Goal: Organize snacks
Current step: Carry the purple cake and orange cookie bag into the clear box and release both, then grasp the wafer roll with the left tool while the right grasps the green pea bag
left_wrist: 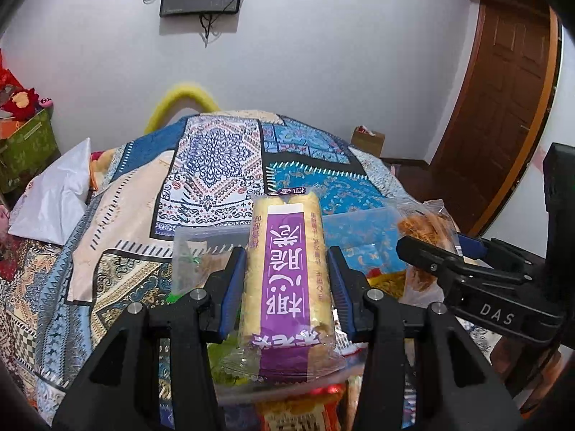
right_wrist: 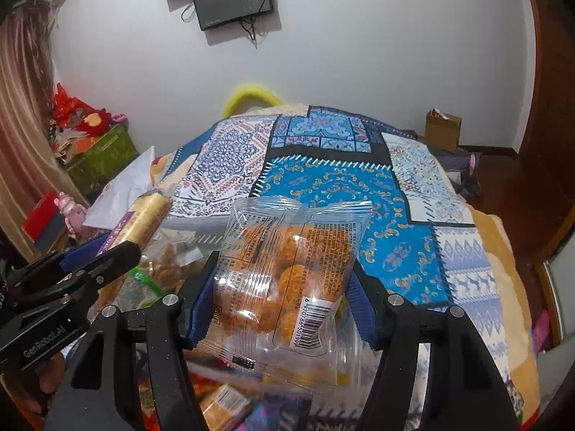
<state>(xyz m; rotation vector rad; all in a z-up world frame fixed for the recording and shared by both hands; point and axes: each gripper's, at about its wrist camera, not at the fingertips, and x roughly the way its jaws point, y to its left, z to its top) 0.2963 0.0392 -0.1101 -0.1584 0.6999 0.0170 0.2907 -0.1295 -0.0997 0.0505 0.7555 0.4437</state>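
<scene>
While both hover over patchwork blanket (right_wrist: 359,194), left gripper (left_wrist: 287,273) pinches long purple snack pack (left_wrist: 285,280) — right gripper (right_wrist: 284,283) pinches clear bag of orange puffs (right_wrist: 287,269). Clear tubs (left_wrist: 363,230) just beyond, more snacks below.

The long purple-banded snack pack (left_wrist: 284,280) is wrapped in glossy clear plastic film, crinkled at its ends. The clear bag of round orange snacks (right_wrist: 287,273) is the same shiny, wrinkled film with a paper-white barcode patch. Both black grippers, left (left_wrist: 285,287) and right (right_wrist: 284,294), look like matt hard plastic with ribbed blue pads (left_wrist: 233,287) and small bright metal screw heads. Beneath, the patterned blue patchwork bedspread (right_wrist: 359,194) is soft matt cloth. Far right, the brown panelled door (left_wrist: 503,107) is polished wood.
</scene>
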